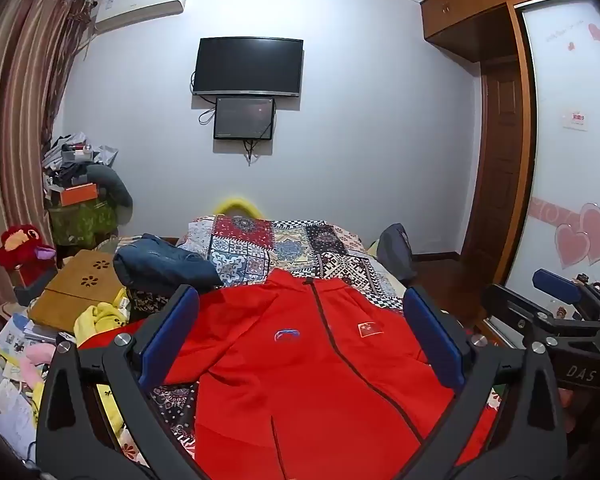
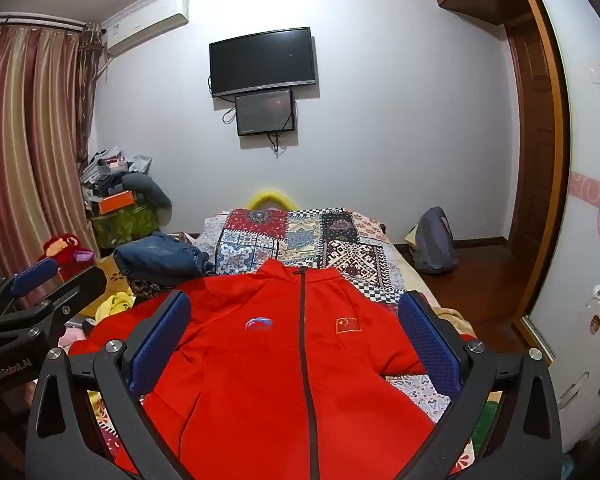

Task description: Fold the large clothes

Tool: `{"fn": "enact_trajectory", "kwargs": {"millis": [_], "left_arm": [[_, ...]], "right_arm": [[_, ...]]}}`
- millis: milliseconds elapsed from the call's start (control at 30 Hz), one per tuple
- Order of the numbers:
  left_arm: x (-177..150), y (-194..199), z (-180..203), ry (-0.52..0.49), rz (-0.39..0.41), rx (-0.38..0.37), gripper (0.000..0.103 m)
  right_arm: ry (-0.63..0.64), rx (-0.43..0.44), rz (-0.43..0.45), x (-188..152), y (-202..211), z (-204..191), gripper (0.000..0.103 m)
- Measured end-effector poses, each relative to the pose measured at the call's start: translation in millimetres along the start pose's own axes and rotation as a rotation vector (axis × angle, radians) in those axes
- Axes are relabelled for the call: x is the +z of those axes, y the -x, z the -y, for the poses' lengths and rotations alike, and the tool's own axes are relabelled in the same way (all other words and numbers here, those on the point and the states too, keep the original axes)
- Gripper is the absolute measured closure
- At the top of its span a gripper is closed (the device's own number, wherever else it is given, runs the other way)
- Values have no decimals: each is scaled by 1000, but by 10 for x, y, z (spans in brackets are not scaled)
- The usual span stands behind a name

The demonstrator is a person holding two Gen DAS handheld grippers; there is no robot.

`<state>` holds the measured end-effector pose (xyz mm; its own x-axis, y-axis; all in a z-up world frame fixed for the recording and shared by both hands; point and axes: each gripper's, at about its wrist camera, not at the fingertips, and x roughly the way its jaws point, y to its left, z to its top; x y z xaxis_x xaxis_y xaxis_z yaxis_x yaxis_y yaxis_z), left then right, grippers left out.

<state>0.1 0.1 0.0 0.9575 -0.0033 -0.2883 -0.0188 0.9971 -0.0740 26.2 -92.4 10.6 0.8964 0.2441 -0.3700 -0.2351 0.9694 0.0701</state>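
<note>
1. The red jacket lies face up on the bed, zip closed, collar at the far end and hem toward me; I judge it was spread flat this way so the sleeves can be folded in first

2. My left tongs hang above the jacket's chest, released, both blue pads wide apart with nothing between them

3. My right tongs hang likewise over the chest, released and empty; each pair shows at the edge of the other's view, so I hold them side by side, near each other

4. I read this as a starting stance: both pairs centred over the garment, neither committed to a sleeve or shoulder

5. A folded dark blue garment sits at the far left of the bed, just beside the jacket's left shoulder; I cannot tell whether the two touch

6. Hidden or cut off: the hem and lower body fall below both views and behind the tongs' frames; the left sleeve end runs out of sight behind the tongs, and the right cuff is not clearly made out

7. How high the tongs hang above the cloth cannot be told
</note>
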Motion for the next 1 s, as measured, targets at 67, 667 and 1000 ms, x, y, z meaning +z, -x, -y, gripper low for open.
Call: {"fn": "enact_trajectory", "kwargs": {"millis": [67,667,1000], "left_arm": [[1,-4,-1,2,-1,-4,0],[-10,35,19,-12,15,8,0],[-22,32,25,-10,13,11,0]], "right_arm": [[-2,0,-4,0,-4,-5,0],[-11,-2,-6,-10,-2,-26,0],[-13,0,-5,7,-33,-20,0]]}}
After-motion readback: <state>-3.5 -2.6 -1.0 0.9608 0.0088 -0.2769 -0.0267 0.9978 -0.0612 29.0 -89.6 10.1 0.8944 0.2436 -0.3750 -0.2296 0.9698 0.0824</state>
